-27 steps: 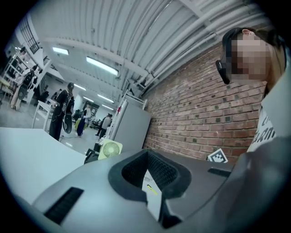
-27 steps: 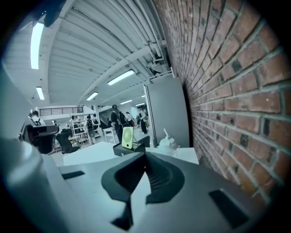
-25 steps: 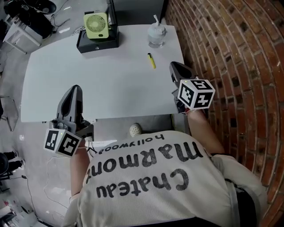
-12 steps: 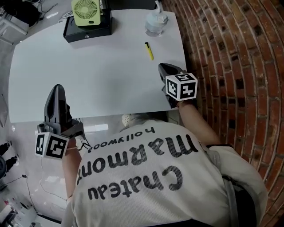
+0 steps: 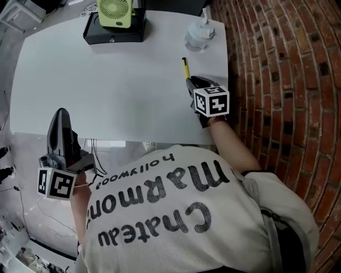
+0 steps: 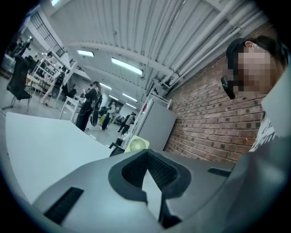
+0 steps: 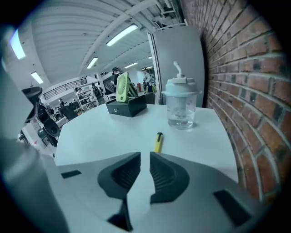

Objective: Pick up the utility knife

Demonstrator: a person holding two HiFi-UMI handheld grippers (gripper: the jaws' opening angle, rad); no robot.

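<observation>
Left gripper (image 5: 61,112): nearest, off the near edge of the table (image 5: 106,80), pointing level, its tips meeting on nothing. It takes no part in the reach.

Right gripper (image 5: 190,81): over the table's right side, tilted down. Its jaws have just been opening and stand a narrow slit apart, with nothing between them.

Utility knife (image 5: 185,67): yellow with a black far end, flat on the table just beyond the right gripper's tips and roughly in line with them.

Beyond it: 1 lidded cup (image 5: 200,34), then 1 black box (image 5: 114,31) carrying a green fan (image 5: 114,10).

Risks (judgement):
- The slit looks tight, so a tip may land on the handle and skate the knife toward the cup.
- The knife lies low and slim, so the tips may scrape the table first.

Unclear: the right gripper view's own jaws cut off the knife's near end. Whether the blade is out cannot be told.
</observation>
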